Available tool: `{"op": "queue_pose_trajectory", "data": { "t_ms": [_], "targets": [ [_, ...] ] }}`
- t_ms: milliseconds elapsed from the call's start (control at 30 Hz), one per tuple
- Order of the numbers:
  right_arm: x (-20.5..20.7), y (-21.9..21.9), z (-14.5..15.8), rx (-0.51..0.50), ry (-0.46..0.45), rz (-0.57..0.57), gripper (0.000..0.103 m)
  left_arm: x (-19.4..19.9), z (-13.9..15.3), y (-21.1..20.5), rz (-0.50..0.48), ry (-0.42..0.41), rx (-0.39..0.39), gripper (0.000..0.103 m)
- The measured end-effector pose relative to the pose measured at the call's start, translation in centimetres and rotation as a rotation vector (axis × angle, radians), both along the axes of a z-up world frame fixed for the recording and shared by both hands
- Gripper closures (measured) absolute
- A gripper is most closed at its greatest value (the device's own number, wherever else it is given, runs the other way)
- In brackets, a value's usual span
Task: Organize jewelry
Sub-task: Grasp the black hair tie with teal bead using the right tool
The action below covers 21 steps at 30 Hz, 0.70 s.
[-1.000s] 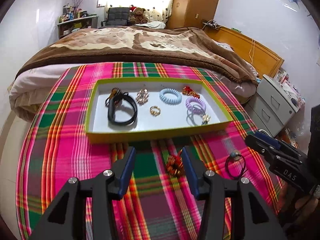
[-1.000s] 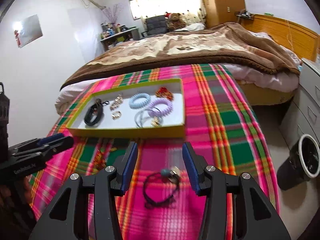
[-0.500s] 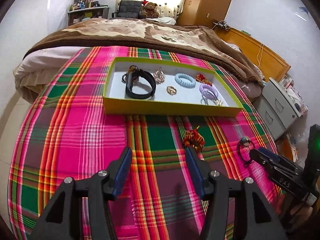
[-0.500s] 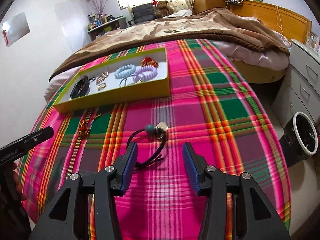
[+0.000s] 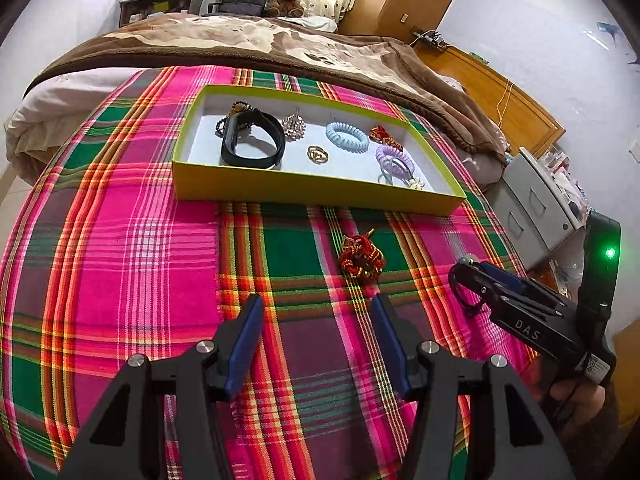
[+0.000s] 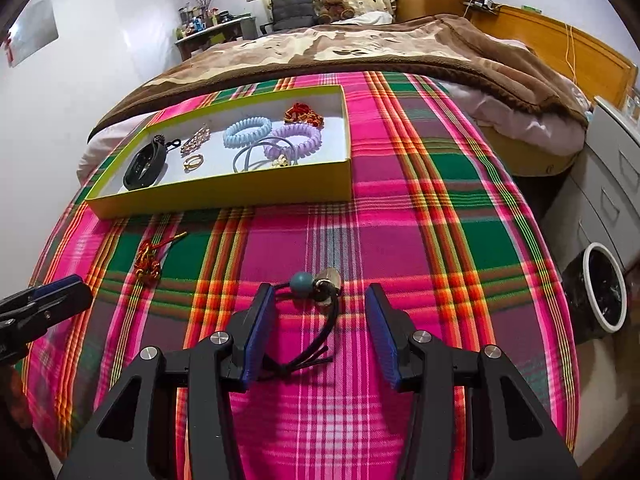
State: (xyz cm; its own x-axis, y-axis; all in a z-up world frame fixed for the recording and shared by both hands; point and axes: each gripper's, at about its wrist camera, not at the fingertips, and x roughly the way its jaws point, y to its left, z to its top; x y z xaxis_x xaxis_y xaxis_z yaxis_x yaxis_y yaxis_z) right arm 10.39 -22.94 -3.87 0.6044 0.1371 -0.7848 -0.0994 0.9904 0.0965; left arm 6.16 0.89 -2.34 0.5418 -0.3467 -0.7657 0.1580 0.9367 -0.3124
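A yellow-green tray [image 5: 304, 190] [image 6: 224, 196] on the plaid cloth holds a black band [image 5: 252, 140], a gold ring [image 5: 317, 154], blue [image 5: 346, 137] and purple [image 5: 394, 158] coil ties and other pieces. A red-gold knotted bracelet [image 5: 361, 258] [image 6: 149, 258] lies loose in front of it. My left gripper [image 5: 316, 336] is open, just short of the bracelet. A black cord hair tie with a teal bead [image 6: 312, 292] lies between the open fingers of my right gripper [image 6: 320, 328], which also shows in the left wrist view [image 5: 486, 280].
The plaid cloth [image 5: 120, 260] covers a round table beside a bed with a brown blanket [image 5: 260, 44]. A grey drawer cabinet [image 6: 612, 184] and a white-rimmed bin [image 6: 604, 288] stand to the right, below the table edge.
Both grippers pulled back from the tray and lowered. The bracelet now lies ahead of my left fingers. My right gripper closed in so the hair tie sits between its fingers.
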Motion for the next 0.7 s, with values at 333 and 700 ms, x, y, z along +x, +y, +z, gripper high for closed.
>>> {"op": "queue_pose_trajectory", "data": {
  "t_ms": [333, 700],
  "targets": [
    [0.2, -0.2, -0.1, -0.011, -0.006, -0.003, 0.094, 0.7, 0.0, -0.6, -0.004, 0.002, 0.017, 0.046],
    [-0.7, -2.4, 1.4, 0.081, -0.070, -0.039, 0.099, 1.9, 0.2, -2.9, -0.050, -0.014, 0.052, 0.046]
  ]
}}
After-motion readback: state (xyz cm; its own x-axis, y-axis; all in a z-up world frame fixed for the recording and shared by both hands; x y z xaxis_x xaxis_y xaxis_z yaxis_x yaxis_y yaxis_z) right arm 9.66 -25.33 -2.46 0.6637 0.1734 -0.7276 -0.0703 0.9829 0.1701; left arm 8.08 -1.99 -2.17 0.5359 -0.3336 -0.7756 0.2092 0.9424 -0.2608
